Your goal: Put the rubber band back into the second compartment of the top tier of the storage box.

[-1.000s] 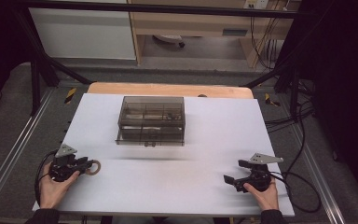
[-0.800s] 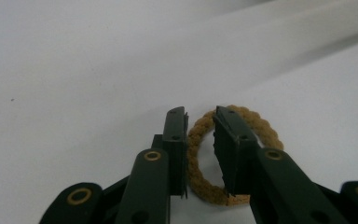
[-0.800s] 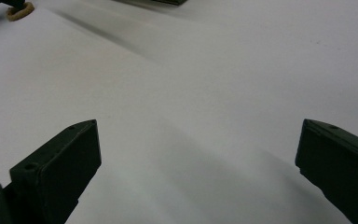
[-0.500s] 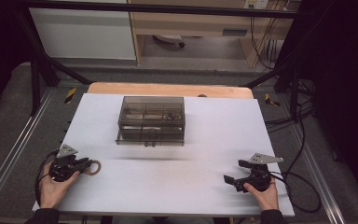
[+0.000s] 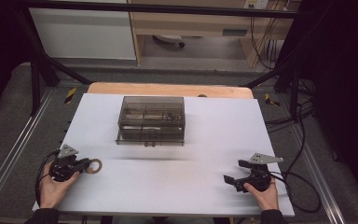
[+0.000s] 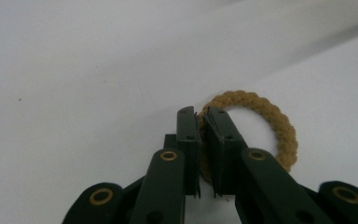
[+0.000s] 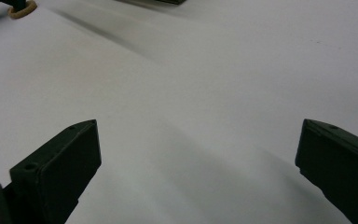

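High view, surface: a white surface with a smoked clear plastic compartment box standing toward its far middle.
High view, left claw: the left claw lies at the near left edge in the person's left hand, pointing right, its tips on a tan rope ring.
High view, right claw: the right claw lies at the near right in the right hand, pointing left, well apart from the ring and the box.
Left gripper view, grip: the left claw has just been closing and is now pinched on the near left part of the braided rope ring, the cord squeezed between the two jaws; the rest of the ring lies flat on the surface.
Right gripper view, state: the right claw stands wide open with bare surface between its jaws.
Right gripper view, far off: the rope ring shows small at the top left corner.
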`<state>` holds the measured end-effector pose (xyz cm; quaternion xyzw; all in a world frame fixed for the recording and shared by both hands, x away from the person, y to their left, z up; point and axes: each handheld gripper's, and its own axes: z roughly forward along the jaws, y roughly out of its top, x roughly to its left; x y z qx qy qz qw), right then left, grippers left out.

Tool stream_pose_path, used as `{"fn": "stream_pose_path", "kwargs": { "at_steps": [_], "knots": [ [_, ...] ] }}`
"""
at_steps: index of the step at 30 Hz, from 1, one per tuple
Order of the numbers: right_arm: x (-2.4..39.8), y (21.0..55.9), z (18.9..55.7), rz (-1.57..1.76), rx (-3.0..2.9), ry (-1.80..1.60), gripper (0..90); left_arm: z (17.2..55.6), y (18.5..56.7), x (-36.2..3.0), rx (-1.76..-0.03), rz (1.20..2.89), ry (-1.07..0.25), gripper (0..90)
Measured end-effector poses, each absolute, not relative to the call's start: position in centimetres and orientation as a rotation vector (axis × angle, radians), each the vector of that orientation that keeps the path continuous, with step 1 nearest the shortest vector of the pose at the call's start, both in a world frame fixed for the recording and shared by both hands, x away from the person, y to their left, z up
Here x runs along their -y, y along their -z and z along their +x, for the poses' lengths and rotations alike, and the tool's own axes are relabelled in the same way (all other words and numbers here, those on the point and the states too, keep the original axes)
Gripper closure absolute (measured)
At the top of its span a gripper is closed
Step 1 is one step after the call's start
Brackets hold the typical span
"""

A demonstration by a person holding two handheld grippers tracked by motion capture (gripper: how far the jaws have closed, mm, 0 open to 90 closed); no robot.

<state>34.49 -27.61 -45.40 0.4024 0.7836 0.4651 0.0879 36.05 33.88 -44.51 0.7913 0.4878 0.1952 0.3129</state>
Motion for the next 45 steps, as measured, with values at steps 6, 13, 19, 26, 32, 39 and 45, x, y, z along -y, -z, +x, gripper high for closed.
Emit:
{"fn": "stream_pose_path", "kwargs": {
  "at_steps": [6, 13, 19, 26, 32, 39, 45],
  "knots": [
    [27.6, 45.4, 34.5, 1.195, -2.332, -1.385, 0.7, 36.0, 44.5, -34.0, -1.291, 2.079, -0.51, 84.3],
    [27.6, 45.4, 34.5, 1.198, -2.334, -1.385, 0.7, 36.0, 44.5, -34.0, -1.291, 2.069, -0.504, 84.9],
    [27.6, 45.4, 34.5, 1.199, -2.336, -1.384, 0.7, 35.8, 44.2, -34.1, -1.279, 2.052, -0.503, 85.1],
    [27.6, 45.4, 34.5, 1.199, -2.337, -1.383, 0.7, 35.6, 43.8, -34.2, -1.273, 2.034, -0.505, 85.2],
    [27.6, 45.4, 34.5, 1.2, -2.337, -1.384, 0.7, 35.4, 43.6, -34.4, -1.28, 2.014, -0.495, 85.2],
    [27.7, 45.4, 34.5, 1.196, -2.337, -1.383, 0.7, 35.2, 43.1, -34.4, -1.268, 1.993, -0.505, 85.2],
    [27.7, 45.4, 34.5, 1.197, -2.337, -1.381, 0.7, 35.0, 42.6, -34.4, -1.269, 1.969, -0.5, 85.2]
  ]
}}
